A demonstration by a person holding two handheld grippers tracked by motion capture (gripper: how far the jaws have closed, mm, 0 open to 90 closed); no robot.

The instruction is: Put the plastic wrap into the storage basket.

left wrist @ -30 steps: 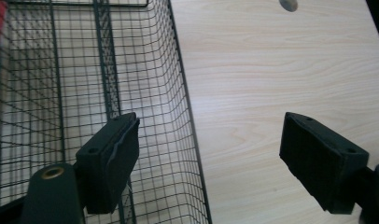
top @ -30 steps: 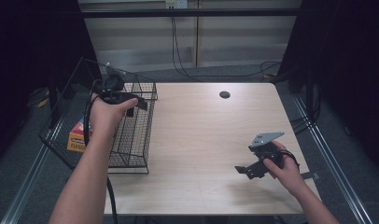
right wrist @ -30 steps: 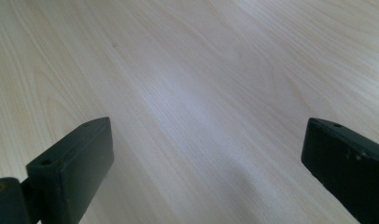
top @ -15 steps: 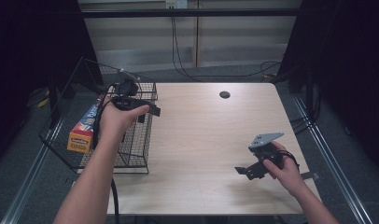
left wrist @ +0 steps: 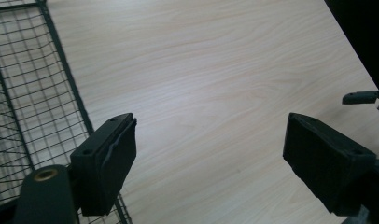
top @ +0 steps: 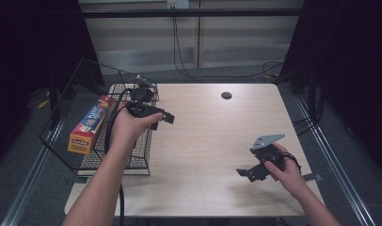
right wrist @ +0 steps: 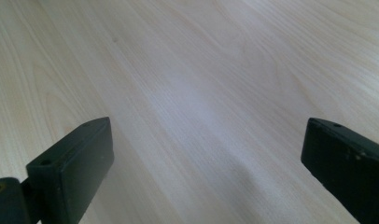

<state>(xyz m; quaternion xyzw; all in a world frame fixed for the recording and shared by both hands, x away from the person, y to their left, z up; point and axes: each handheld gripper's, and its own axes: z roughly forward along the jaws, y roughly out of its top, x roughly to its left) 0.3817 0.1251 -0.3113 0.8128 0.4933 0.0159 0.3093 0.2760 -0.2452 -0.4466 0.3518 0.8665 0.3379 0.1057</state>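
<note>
Jaws of both grippers apart and empty, left gripper just opened wider, wire basket holding orange box

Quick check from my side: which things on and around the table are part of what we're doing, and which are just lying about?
In the job:
wire basket
orange box inside it
left gripper, jaws apart, empty

Lying about:
right gripper, open over bare table
dark round spot

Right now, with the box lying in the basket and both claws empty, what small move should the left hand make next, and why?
Probably draw the left claw further out over the table and settle it there. Its jaws have just been opening, nothing sits between them, and the box already rests in the basket, so the placing looks finished. The right claw waits open near the table.
</note>
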